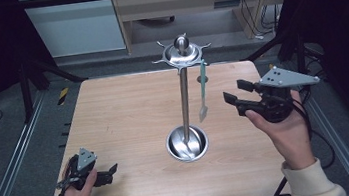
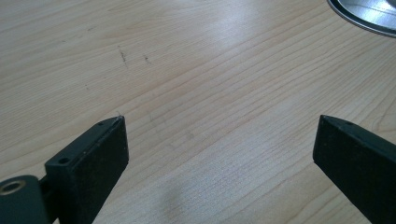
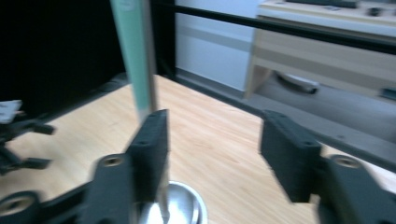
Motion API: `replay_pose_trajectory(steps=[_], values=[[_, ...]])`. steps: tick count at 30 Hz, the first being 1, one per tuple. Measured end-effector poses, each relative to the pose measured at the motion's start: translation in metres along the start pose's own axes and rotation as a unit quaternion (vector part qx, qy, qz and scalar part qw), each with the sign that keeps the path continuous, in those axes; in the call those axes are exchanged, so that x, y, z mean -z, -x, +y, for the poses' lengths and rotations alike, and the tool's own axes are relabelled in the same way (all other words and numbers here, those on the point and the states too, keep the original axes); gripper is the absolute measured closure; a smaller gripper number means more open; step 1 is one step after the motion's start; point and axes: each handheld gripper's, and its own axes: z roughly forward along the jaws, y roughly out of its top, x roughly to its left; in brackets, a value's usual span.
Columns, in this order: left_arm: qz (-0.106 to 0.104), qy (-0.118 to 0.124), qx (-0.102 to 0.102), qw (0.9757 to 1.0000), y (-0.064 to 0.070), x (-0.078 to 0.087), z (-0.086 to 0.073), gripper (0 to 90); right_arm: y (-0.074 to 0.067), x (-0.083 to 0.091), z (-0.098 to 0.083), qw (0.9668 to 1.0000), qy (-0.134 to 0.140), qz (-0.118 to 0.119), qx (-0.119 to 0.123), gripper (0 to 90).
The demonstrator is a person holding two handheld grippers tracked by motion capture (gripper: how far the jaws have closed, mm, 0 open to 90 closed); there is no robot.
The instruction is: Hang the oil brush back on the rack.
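Observation:
A steel utensil stand rises from the middle of the table, with a round bowl-like base (image 1: 187, 145), a thin pole (image 1: 184, 97) and a hooked disc on top (image 1: 183, 54). From one hook hangs a teal-handled utensil (image 1: 203, 90), its small pale head at the bottom. My right gripper (image 1: 232, 91) is raised just right of that utensil, open and holding nothing. In the right gripper view the teal handle (image 3: 132, 56) and the pole (image 3: 150, 56) stand beyond the left jaw of the gripper (image 3: 215, 116). My left gripper (image 1: 114, 172) rests low near the front left edge, open (image 2: 222, 123) over bare wood.
The wooden table (image 1: 124, 114) sits inside a black frame with rails (image 1: 13, 158) on both sides. A corner of the stand's base (image 2: 369, 14) shows at the top right of the left gripper view. A wooden cabinet (image 1: 190, 0) stands beyond the table.

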Motion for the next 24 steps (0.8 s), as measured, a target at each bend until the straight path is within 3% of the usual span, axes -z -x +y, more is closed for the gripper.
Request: replay_pose_trajectory(steps=[5,12,24], values=[[0.005,0.005,0.004,1.0000,-0.001,0.000,0.000,3.1,0.006,0.011,-0.004,0.9992,-0.002,-0.039,0.008,23.3],[0.004,0.005,0.004,1.0000,-0.001,0.001,0.000,3.1,0.018,0.011,-0.015,0.9950,-0.018,-0.095,0.025,13.5],[0.003,0.005,0.003,1.0000,-0.001,0.000,0.000,3.1,0.045,-0.005,-0.045,0.9926,-0.043,-0.114,-0.003,8.3]])
